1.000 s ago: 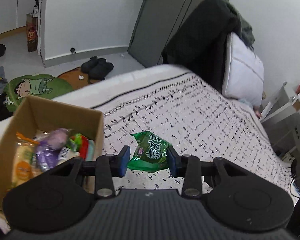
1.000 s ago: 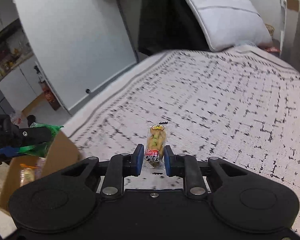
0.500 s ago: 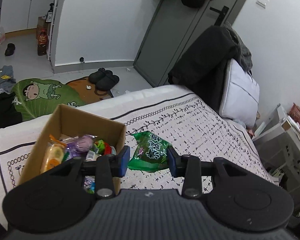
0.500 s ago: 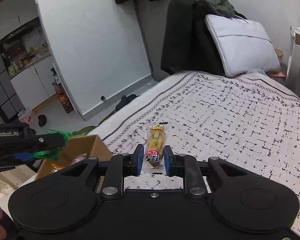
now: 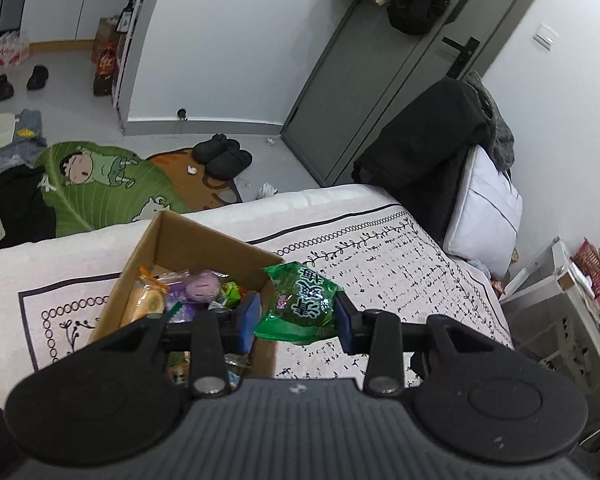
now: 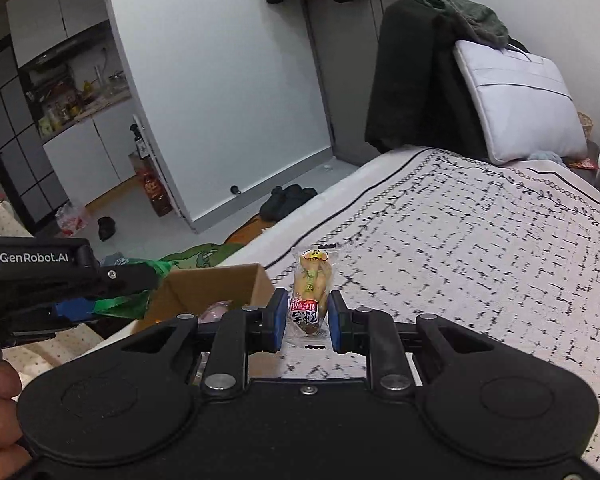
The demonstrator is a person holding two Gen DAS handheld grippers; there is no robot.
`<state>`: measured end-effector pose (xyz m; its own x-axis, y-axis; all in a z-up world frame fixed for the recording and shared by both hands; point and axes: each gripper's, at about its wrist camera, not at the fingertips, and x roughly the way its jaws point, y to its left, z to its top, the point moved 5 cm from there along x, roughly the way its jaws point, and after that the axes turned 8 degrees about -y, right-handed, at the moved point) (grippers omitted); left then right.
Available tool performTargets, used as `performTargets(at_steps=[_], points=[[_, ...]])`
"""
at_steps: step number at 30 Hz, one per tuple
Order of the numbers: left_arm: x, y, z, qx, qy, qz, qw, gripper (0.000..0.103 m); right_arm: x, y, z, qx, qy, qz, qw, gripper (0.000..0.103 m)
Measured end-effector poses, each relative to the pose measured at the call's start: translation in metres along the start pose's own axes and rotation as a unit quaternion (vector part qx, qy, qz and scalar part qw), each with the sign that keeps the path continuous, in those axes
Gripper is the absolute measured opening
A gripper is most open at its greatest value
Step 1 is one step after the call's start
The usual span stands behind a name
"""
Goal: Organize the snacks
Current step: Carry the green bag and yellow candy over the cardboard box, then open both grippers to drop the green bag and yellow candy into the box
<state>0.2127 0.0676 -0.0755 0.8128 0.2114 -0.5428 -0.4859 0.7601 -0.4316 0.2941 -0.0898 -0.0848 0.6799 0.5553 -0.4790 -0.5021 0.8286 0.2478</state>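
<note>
Carrying snacks to one place: left claw [image 5: 296,322] clamped on green packet [image 5: 300,304], raised beside cardboard box [image 5: 216,246] on bed [image 5: 420,276]; right claw [image 6: 307,322] pinching yellow packet [image 6: 310,292] nearby, likely for dropping in.

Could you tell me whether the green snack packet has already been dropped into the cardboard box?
No, the green snack packet is clamped in the left tongs, held beside the right wall of the cardboard box rather than inside it.
</note>
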Motion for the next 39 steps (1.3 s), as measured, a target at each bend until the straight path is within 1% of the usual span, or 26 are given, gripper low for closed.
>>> performTargets(at_steps=[4,12,20,31,36,39], points=[[-0.005,0.019,0.010,-0.012,0.007,0.003,0.9999,0.039,0.005,0.013,-0.001,0.009,0.002,0.008,1.000,0.021],[-0.003,0.045,0.032,-0.023,0.006,0.011,0.9997,0.039,0.024,0.040,-0.010,0.012,0.019,0.032,0.999,0.021],[0.019,0.069,0.043,-0.049,0.015,0.024,0.9984,0.039,0.041,0.061,-0.017,0.010,0.036,0.050,0.998,0.021],[0.053,0.082,0.047,-0.065,0.026,0.033,0.9970,0.039,0.062,0.077,-0.021,0.005,0.055,0.056,0.997,0.021],[0.065,0.091,0.046,-0.076,0.027,0.047,0.9956,0.039,0.070,0.082,-0.020,0.005,0.061,0.058,0.996,0.021],[0.071,0.095,0.046,-0.077,0.031,0.051,0.9952,0.042,0.075,0.086,-0.020,0.000,0.066,0.057,0.996,0.021]])
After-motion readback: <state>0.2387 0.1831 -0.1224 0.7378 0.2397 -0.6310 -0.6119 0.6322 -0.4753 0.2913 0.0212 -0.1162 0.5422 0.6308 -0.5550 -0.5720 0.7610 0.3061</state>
